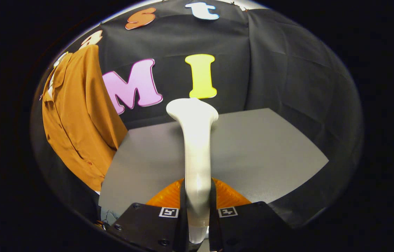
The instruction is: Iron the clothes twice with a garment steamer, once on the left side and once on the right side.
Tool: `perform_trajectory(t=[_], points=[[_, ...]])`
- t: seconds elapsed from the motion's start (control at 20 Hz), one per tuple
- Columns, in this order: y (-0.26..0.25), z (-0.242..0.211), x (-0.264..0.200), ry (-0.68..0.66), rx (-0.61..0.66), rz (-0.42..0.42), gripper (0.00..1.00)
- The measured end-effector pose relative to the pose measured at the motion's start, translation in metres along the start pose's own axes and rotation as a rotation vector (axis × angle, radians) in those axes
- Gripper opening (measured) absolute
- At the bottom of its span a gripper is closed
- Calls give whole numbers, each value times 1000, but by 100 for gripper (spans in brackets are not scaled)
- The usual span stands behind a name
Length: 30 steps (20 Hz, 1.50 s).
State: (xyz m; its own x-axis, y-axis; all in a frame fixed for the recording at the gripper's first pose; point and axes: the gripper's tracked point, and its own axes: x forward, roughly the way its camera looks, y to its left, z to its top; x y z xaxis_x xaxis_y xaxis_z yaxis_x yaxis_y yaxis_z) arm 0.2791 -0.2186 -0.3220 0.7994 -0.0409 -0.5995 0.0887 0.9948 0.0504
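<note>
Gripper (197, 210): both fingers (148, 224) press on the handle of the garment steamer, one on each side; the jaws stand narrow, closed to the width of that handle.

Finger markers: a small square black-and-white tag (168, 212) sits on the top face of each finger, just beside the held handle.

Garment steamer (196, 147): a white, smooth body rising from between the fingers and running straight ahead of them; it widens into a flared head at its far end, well beyond the fingertips. The lower end of the handle shows below the grip point.

Orange part (226, 196): a ribbed orange surface shows on either side of the handle, just ahead of the fingers; what it belongs to cannot be told.

Table (270, 154): a flat grey top lying beneath and beyond the steamer, reaching to the wall on the far side.

Shirt (78, 119): a rust-orange collared garment hanging against the wall, ahead and well to the left of the jaws; its lower hem falls past the table's left edge. The steamer head is apart from it.

Wall (287, 70): black cloth behind the table and shirt.
</note>
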Motion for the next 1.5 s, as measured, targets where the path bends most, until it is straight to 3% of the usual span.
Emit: perform_trajectory(t=[0.3, 0.6, 1.0, 1.25, 1.5], points=[[12, 62, -75, -231, 38, -25, 26], [34, 77, -138, -310, 24, -45, 26], [119, 107, -236, -503, -26, 30, 26], [180, 107, -263, -588, -21, 105, 26], [234, 88, -239, -568, -95, 124, 26]])
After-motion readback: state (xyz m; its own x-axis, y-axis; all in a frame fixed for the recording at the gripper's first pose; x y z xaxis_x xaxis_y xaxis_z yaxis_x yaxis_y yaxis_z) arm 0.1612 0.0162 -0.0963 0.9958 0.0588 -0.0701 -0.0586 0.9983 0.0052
